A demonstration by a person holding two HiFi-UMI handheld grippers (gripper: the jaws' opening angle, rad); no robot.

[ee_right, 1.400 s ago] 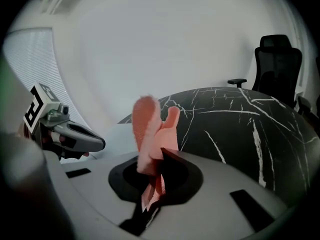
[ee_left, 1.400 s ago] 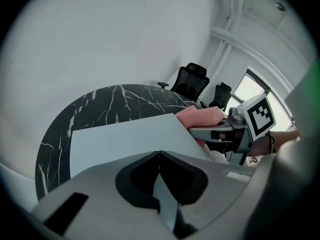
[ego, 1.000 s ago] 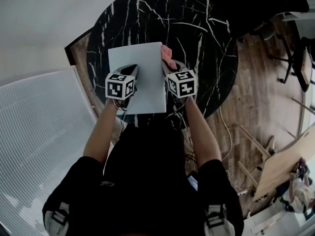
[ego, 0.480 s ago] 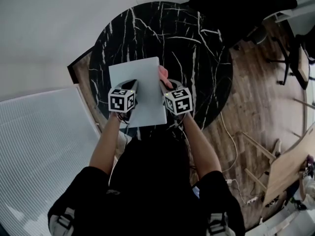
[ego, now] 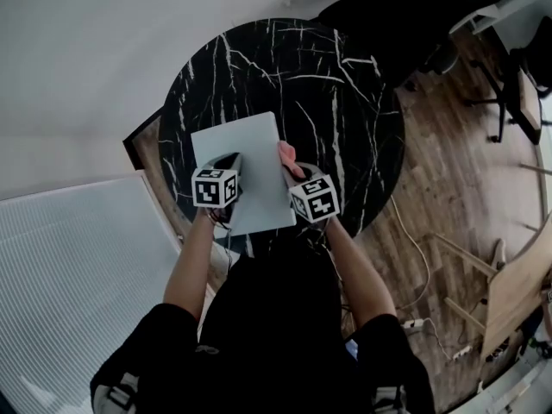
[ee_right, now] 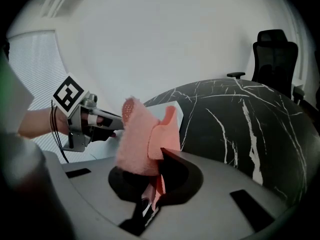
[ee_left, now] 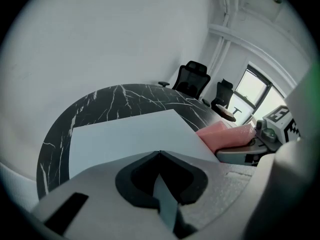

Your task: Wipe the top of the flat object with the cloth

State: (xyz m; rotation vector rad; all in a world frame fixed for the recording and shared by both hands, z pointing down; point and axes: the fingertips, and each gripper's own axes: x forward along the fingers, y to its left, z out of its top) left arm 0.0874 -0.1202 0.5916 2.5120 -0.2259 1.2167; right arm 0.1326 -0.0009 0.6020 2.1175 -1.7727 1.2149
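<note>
A flat pale grey object (ego: pixel 250 166) lies on the round black marble table (ego: pixel 345 110), toward its near left side. My left gripper (ego: pixel 227 164) rests on the object's left part with its jaws shut and nothing between them; its tips (ee_left: pixel 159 155) sit just over the pale surface (ee_left: pixel 125 136). My right gripper (ego: pixel 291 166) is shut on a pink cloth (ego: pixel 285 153) at the object's right edge. In the right gripper view the cloth (ee_right: pixel 142 141) bunches up out of the jaws and hides part of the object (ee_right: pixel 170 115). The left gripper (ee_right: pixel 112 124) shows beyond it.
Black office chairs (ego: pixel 405 15) stand beyond the table's far right rim. A white ribbed panel (ego: pixel 78 266) lies left of me, and a white wall rises behind the table. Wooden floor with a cable (ego: pixel 414 240) runs along the right.
The right gripper and the cloth have slid a little toward me along the object's right edge. The left gripper stays on the object. The head camera has shifted.
</note>
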